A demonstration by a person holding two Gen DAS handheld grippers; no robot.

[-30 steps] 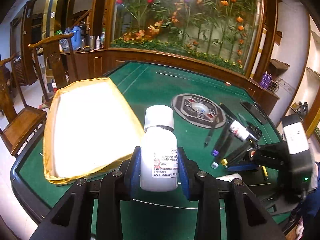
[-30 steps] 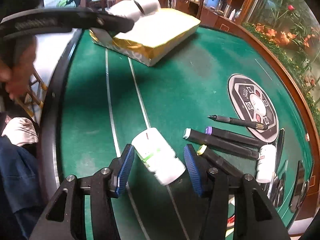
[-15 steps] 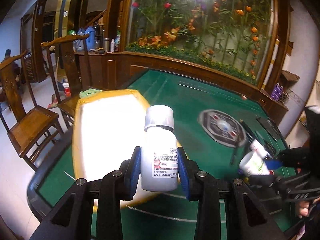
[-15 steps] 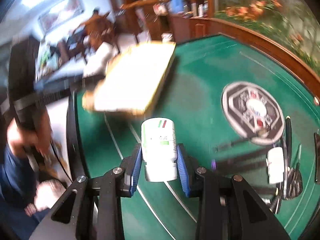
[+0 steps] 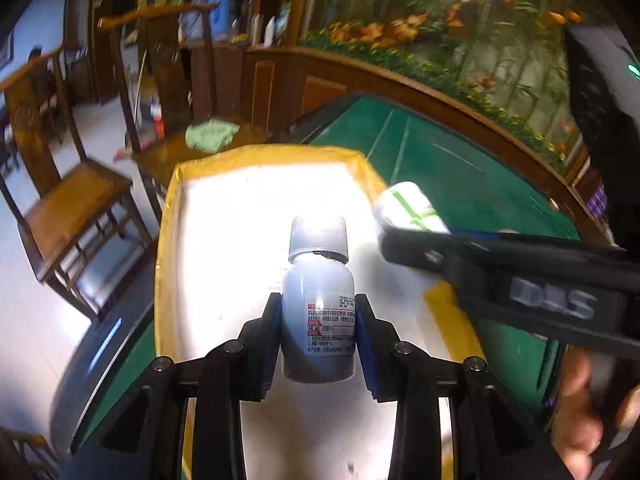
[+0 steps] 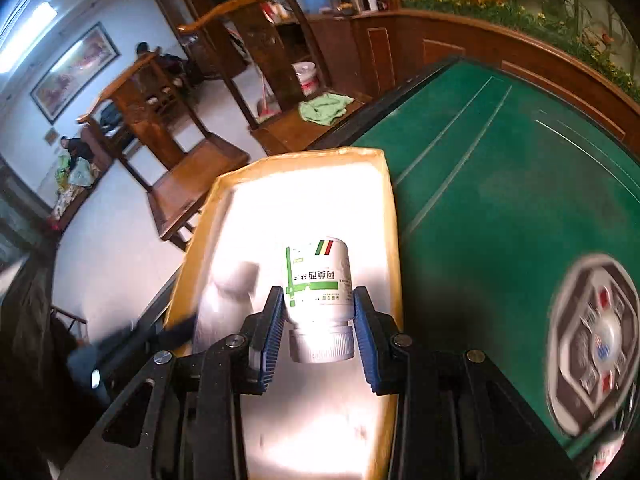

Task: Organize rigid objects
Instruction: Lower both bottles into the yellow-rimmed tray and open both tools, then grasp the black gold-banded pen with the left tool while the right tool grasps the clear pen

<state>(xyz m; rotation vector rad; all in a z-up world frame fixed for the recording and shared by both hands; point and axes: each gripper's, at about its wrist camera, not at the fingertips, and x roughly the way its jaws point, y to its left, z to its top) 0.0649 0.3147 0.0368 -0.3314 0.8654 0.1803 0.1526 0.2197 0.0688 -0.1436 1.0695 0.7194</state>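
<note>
A green felt table (image 5: 460,184) in a wood-panelled room carries a gold-edged white tray (image 5: 256,216). Left view: the left gripper (image 5: 318,332), formerly short of the tray, now holds its white bottle (image 5: 318,320) (cap forward) over it. Right view: the right gripper (image 6: 319,330) clamps the green-labelled bottle (image 6: 318,280), earlier lying on felt; only here shows the round table emblem (image 6: 592,344).

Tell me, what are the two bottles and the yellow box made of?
Both white bottles look like smooth plastic: glossy, with ridged screw caps and paper-looking labels. The yellow box seems to be cardboard wrapped in shiny, crinkly gold foil; its white lining is too glared to tell.
</note>
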